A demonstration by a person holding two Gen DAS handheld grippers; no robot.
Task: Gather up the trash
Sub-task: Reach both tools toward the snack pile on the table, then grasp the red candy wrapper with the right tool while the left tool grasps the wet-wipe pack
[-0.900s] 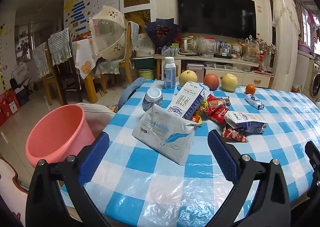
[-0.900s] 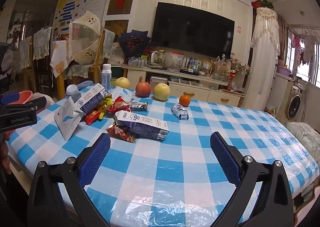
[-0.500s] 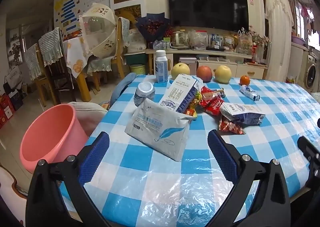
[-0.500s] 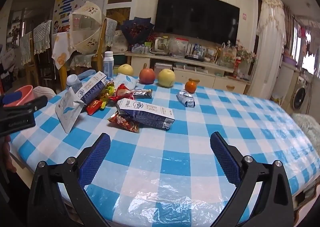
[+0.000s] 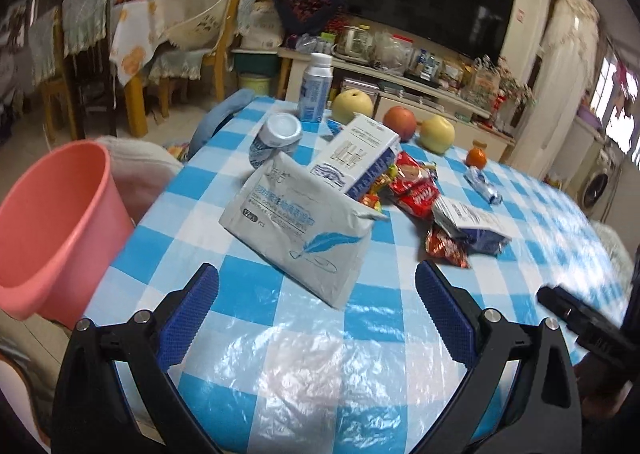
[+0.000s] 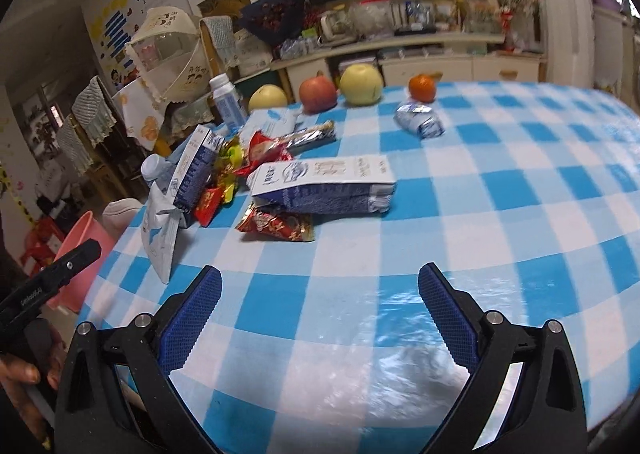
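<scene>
Litter is piled on the blue-checked tablecloth (image 5: 280,334): a grey wipes pouch (image 5: 296,230), an upright milk carton (image 5: 356,154), red snack wrappers (image 5: 416,190), a flattened carton (image 6: 324,184) and a tipped can (image 5: 276,136). A pink bucket (image 5: 52,222) stands off the table's left edge. My left gripper (image 5: 316,302) hangs open just short of the pouch, nothing between its fingers. Over bare cloth, the right gripper (image 6: 320,306) is open and empty too, short of the flattened carton and a red wrapper (image 6: 276,226).
Along the far edge sit a white bottle (image 5: 316,88), a pear (image 5: 353,106), an apple (image 5: 400,122), a yellow apple (image 5: 437,133) and an orange (image 5: 476,158). A crumpled blue wrapper (image 6: 420,120) lies apart. Chairs and a TV cabinet stand beyond.
Both grippers have tipped downward and come closer to the table, so the litter looms larger. The right view has swung left and rolled. Jaws stay wide apart; nothing was picked up.
</scene>
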